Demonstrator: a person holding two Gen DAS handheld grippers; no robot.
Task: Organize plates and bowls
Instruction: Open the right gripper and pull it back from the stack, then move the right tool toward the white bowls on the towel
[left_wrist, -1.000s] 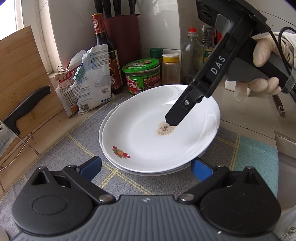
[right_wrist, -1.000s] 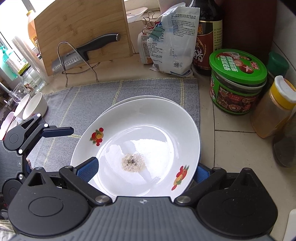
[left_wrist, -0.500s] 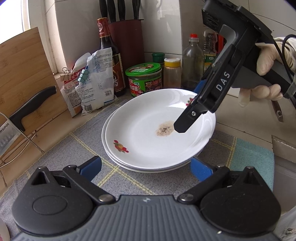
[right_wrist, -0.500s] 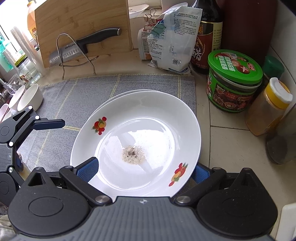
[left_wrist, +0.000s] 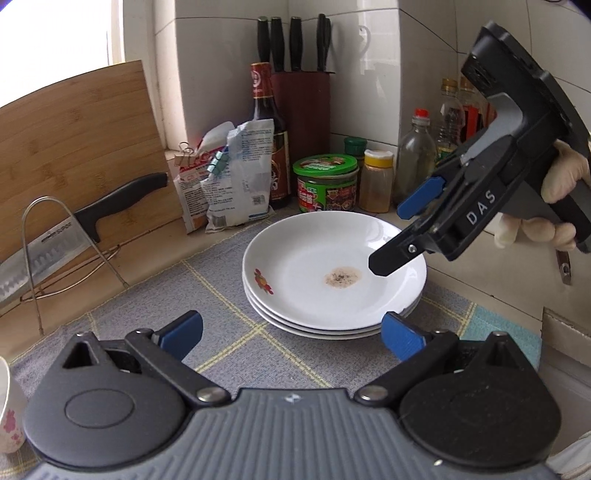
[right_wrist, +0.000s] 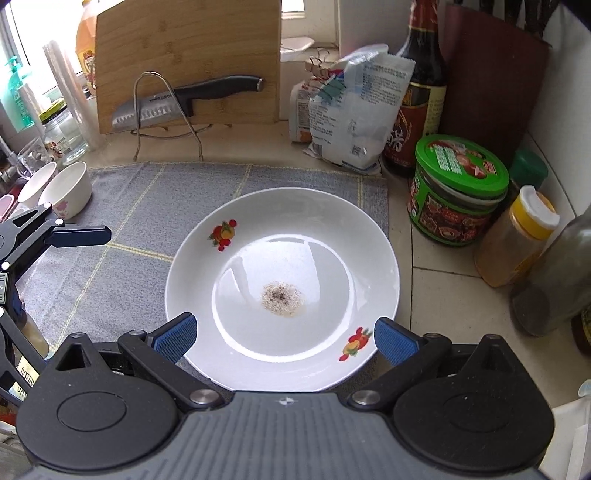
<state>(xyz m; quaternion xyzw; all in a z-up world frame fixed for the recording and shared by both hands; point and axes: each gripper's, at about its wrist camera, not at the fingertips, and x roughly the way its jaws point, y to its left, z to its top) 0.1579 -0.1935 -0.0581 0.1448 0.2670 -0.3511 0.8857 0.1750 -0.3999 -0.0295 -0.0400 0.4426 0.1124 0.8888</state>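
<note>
Plates (left_wrist: 332, 291) are sitting in a stack of three on the grey checked cloth (left_wrist: 155, 295) covering the bench, the top one carrying a small patch of brownish crumbs (right_wrist: 282, 299) in its well. Seen from the right claw (right_wrist: 283, 338), the stack is lying directly ahead and just below, its near rim passing between the two blue pads, which are standing apart on either side of it without touching. From the left claw (left_wrist: 291, 334), the plates are lying ahead and slightly right, a little apart from its tips; its jaws are likewise spread wide and holding nothing. The right claw is looking the nearer of the two, hovering over the stack's far edge in the left view. A round plate has no long axis, so any rim point would serve. Two small bowls (right_wrist: 66, 188) are waiting at the cloth's far left corner, well apart from the right claw and nearer the left one. Jars, bottles and a knife rack are crowding the wall beyond.
</note>
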